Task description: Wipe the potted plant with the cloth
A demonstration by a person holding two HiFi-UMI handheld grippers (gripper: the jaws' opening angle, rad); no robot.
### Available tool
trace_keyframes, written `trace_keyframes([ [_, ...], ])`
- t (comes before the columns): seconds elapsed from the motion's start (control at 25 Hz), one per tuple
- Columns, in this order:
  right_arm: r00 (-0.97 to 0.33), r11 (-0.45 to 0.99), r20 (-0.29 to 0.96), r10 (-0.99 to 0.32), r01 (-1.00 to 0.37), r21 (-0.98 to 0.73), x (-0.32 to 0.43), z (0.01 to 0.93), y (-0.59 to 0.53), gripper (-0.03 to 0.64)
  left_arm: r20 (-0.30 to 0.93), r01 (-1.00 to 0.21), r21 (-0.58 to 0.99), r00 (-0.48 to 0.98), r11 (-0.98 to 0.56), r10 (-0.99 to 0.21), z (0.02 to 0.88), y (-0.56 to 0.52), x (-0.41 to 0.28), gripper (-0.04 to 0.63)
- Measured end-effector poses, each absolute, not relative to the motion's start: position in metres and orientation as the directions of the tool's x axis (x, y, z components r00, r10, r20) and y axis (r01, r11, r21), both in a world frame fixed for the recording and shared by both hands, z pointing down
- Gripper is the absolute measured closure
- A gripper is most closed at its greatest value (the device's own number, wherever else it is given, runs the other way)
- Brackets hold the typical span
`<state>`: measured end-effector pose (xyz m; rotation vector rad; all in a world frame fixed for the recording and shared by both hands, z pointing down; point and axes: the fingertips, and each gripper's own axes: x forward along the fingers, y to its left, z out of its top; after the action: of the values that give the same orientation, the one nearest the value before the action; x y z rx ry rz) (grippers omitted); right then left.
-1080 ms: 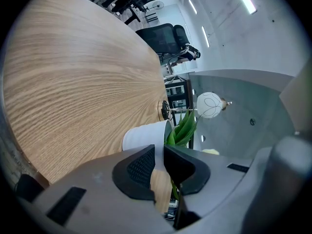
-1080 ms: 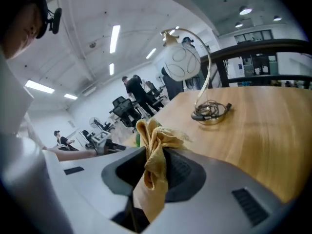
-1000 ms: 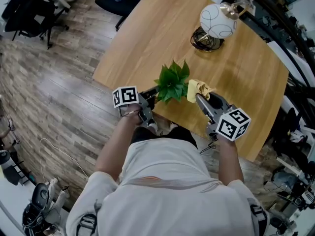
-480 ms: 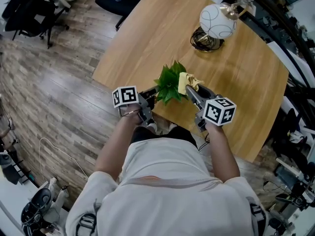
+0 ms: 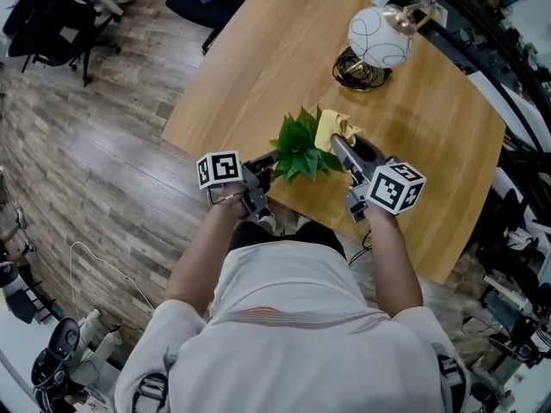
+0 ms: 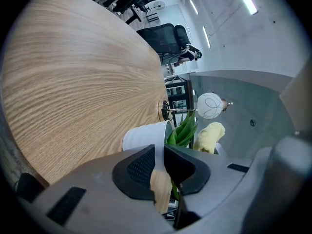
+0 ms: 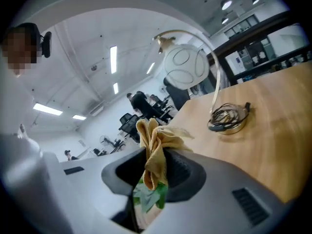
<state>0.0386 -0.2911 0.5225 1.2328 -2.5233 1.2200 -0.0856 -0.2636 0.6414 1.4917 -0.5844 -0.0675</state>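
my left gripper (image 5: 265, 165) was clamped on the white pot wall of the potted plant (image 5: 301, 144), which stood near the front edge of the wooden surface (image 5: 258, 67), close to me. my right gripper (image 5: 337, 147) was closed on the yellow cloth (image 5: 331, 130), bunched up betw its pads, w/ the cloth against the leaves on the plant's upper right side. a globe lamp (image 5: 380, 34) & a cable coil (image 5: 357, 69) sat well apart from the plant, at the far side of the surface.
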Motion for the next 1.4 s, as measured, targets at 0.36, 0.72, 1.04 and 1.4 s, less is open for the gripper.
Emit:
trace_keyframes([
  [0.36, -0.589, 0.274, 0.513, -0.624, -0.780, -0.562, 0.066, 0.569, -0.312, 0.459, 0.324, -0.309, 0.945, 0.858, 0.105, -0.397, 0.642, -0.265, -0.086, 0.537],
  [0.72, -0.453, 0.147, 0.521, -0.723, -0.838, -0.525, 0.124, 0.572, -0.296, 0.459, 0.330, -0.309, 0.943, 0.841, 0.121, -0.428, 0.642, -0.269, -0.084, 0.537],
  [1.04, -0.489, 0.281, 0.452, -0.746, -0.846, -0.453, 0.112, 0.536, -0.281, 0.459, 0.311, -0.416, 0.907, 0.764, -0.062, -0.565, 0.605, -0.291, -0.106, 0.448],
  [1.4, -0.409, 0.302, 0.403, -0.819, -0.904, -0.303, 0.121, 0.487, -0.285, 0.459, 0.284, -0.770, 0.535, 0.552, -0.348, -0.784, 0.494, -0.314, -0.158, 0.529],
])
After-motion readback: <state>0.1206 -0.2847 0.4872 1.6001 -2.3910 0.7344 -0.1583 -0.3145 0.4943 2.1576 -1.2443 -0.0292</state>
